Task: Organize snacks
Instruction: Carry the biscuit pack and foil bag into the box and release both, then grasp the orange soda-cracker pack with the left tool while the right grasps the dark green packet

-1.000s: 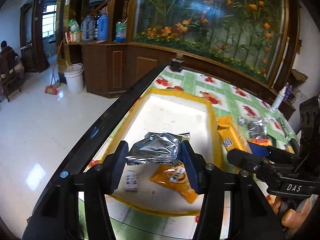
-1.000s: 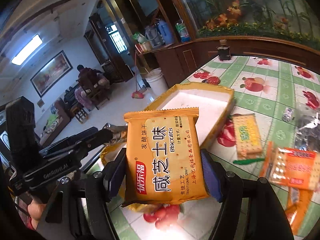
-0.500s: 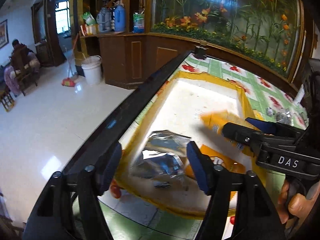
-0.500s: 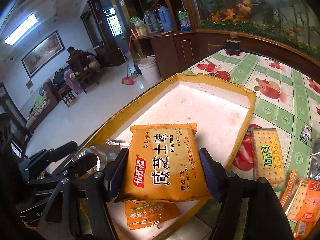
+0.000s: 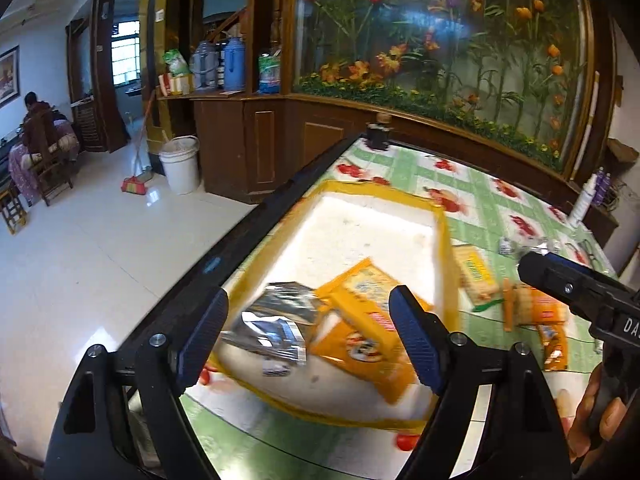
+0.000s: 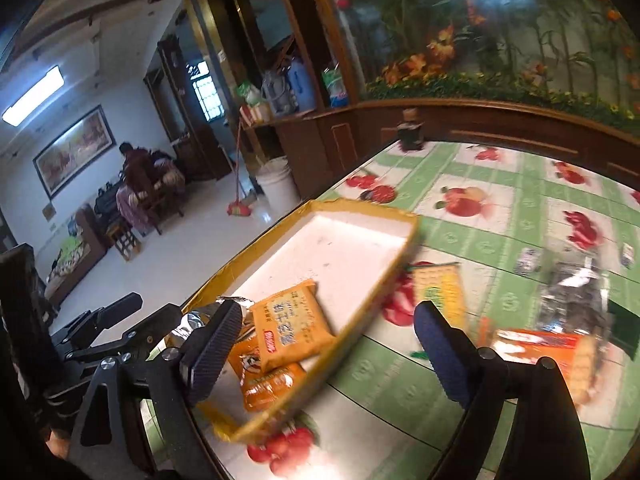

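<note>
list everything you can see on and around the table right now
tray: one, yellow rim, white inside, at the table's left edge
silver packet: one, in the tray's near end
orange biscuit packs: two, in the tray, one lying over the other
yellow cracker pack: one, on the tablecloth right of the tray
orange snack packs: a blurred few, count unclear, further right
clear wrappers: blurred, behind those
tablecloth: green and white, fruit print
bucket: one, white, on the floor
seated person: one, far room
left hand-held gripper: open, over the tray, nothing held
right hand-held gripper: open, nothing held
</note>
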